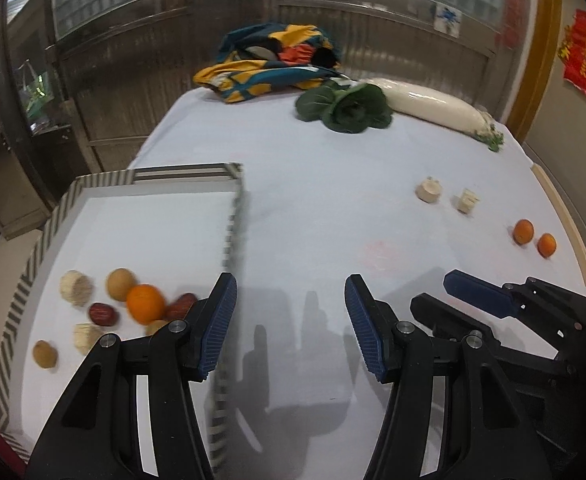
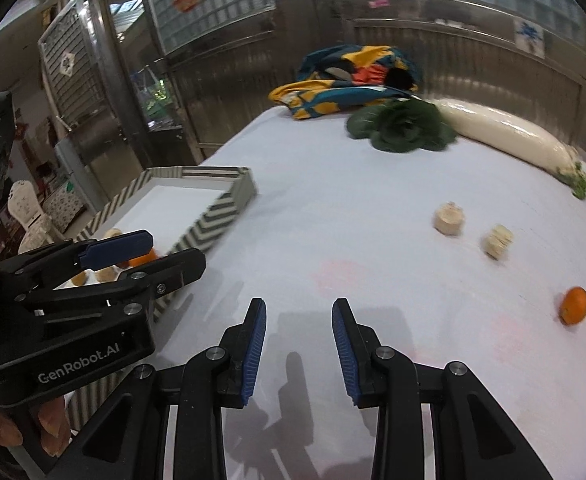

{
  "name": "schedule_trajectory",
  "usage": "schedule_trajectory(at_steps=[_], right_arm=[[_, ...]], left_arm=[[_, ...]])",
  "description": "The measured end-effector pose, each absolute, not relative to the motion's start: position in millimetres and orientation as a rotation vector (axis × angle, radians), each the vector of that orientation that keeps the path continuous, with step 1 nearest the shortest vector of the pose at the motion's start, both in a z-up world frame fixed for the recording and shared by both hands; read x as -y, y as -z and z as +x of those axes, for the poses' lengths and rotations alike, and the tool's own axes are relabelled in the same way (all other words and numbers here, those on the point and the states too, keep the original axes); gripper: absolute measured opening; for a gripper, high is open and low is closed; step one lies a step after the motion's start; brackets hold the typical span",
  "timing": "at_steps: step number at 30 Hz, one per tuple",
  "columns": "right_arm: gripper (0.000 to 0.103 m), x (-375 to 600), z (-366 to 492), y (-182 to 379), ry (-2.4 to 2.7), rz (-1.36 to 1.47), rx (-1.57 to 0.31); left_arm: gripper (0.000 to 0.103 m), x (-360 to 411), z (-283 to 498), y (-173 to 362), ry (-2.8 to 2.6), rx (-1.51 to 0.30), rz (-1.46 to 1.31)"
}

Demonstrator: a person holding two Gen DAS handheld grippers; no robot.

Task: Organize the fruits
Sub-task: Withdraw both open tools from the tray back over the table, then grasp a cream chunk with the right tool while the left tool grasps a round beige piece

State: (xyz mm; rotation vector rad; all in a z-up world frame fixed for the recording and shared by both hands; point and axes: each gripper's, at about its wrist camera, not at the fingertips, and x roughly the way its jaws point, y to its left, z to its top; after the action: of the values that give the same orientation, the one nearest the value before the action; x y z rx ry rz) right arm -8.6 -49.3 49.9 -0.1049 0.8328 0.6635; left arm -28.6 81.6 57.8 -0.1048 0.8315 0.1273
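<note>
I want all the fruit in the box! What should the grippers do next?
Probably move the right gripper, open and empty, toward the two small round oranges on the white tablecloth; they lie outside the chevron-striped tray.

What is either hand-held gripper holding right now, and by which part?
Nothing. The left hand-held gripper and the right hand-held gripper both stand open over the white tablecloth, with no fruit between their blue ribbed pads.
</note>
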Motion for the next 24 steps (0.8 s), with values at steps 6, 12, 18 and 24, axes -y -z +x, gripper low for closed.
schedule_trajectory(at_steps=[6,12,18,24], right_arm=[[0.033,85,2,-42,-0.603,-0.080,-0.850],[0.033,129,22,-37,-0.516,-0.057,-0.863],[0.034,153,58,-31,-0.458,-0.060,-0.865],[0.041,148,100,-28,-0.467,-0.068,-0.866]], left_arm=[[0.056,-61,-16,-49,-0.077,-0.868,-0.112],[0.056,-44,-1,-43,-0.042,-0.898,-0.119],[0.057,-28,11,-40,-0.013,-0.916,-0.121],[0.057,-17,26,-37,0.003,-0.939,-0.132]])
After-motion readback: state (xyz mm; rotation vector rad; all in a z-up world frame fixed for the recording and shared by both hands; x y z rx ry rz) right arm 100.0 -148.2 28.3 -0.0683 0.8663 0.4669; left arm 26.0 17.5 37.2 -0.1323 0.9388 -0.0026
